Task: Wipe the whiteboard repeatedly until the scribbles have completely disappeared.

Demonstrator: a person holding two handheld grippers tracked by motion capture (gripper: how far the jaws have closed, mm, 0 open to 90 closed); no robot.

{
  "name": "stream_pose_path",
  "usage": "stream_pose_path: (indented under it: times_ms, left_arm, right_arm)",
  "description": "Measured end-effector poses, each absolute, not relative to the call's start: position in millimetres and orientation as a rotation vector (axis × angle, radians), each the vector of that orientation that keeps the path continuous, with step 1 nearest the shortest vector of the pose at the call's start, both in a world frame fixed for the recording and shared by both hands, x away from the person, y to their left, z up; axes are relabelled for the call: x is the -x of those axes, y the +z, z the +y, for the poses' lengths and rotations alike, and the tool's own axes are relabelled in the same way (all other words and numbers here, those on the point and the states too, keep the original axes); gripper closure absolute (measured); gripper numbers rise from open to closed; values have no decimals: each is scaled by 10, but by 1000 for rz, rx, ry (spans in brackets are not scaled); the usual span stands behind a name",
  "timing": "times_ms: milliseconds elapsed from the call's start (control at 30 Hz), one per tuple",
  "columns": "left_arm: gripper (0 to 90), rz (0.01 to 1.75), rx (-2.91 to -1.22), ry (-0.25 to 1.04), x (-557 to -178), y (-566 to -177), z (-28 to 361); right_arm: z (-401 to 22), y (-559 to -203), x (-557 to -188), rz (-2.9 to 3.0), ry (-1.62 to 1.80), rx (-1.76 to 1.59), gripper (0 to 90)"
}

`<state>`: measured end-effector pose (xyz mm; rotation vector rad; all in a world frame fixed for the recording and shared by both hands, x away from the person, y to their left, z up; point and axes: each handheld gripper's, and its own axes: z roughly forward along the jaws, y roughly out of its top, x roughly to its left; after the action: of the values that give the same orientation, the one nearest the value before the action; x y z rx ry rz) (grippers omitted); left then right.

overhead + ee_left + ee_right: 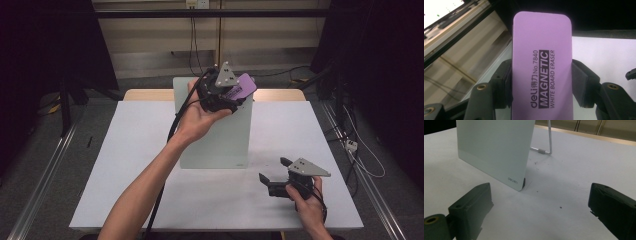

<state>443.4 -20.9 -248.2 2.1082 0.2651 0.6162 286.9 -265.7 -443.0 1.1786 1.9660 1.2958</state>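
A purple magnetic whiteboard eraser (pixel 242 86) (pixel 541 65) is clamped between the jaws of my left gripper (pixel 231 95) (pixel 541 85), raised in front of the upper right part of the standing glass whiteboard (pixel 215 135) (pixel 494 150). Its printed face fills the middle of the left gripper view, jaw pads pressing on both long sides. My right gripper (pixel 272 175) (pixel 539 210) rests low on the white table (pixel 125 165) at the front right, open with nothing between its jaws, pointed toward the board's lower right corner.
The whiteboard leans on a wire stand (pixel 547 142) behind it. Small dark specks (pixel 560 207) lie on the table near the board's corner. Cables (pixel 360 155) trail on the floor to the right, and a wall with hanging cords (pixel 195 35) is behind the table.
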Motion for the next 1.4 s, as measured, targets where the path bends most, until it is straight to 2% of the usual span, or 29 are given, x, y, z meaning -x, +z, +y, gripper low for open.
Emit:
stream_pose_path:
  times_ms: [400,733,1167,1400]
  left_arm:
    - [411,113,-2250,602,-4210,-2935,-582]
    - [411,102,-2281,507,-4189,-3109,-503]
    - [411,297,-2101,570,-4394,-2634,0]
    - [410,268,-2100,598,-4417,-2552,-134]
  right_arm:
    - [-2671,-4424,-2856,1958,1297,-1176,50]
    - [-2673,-4427,-2853,1962,1295,-1176,50]
    - [-2657,-4434,-2864,1967,1293,-1180,50]
    - [-2650,-4435,-2869,1971,1292,-1179,50]
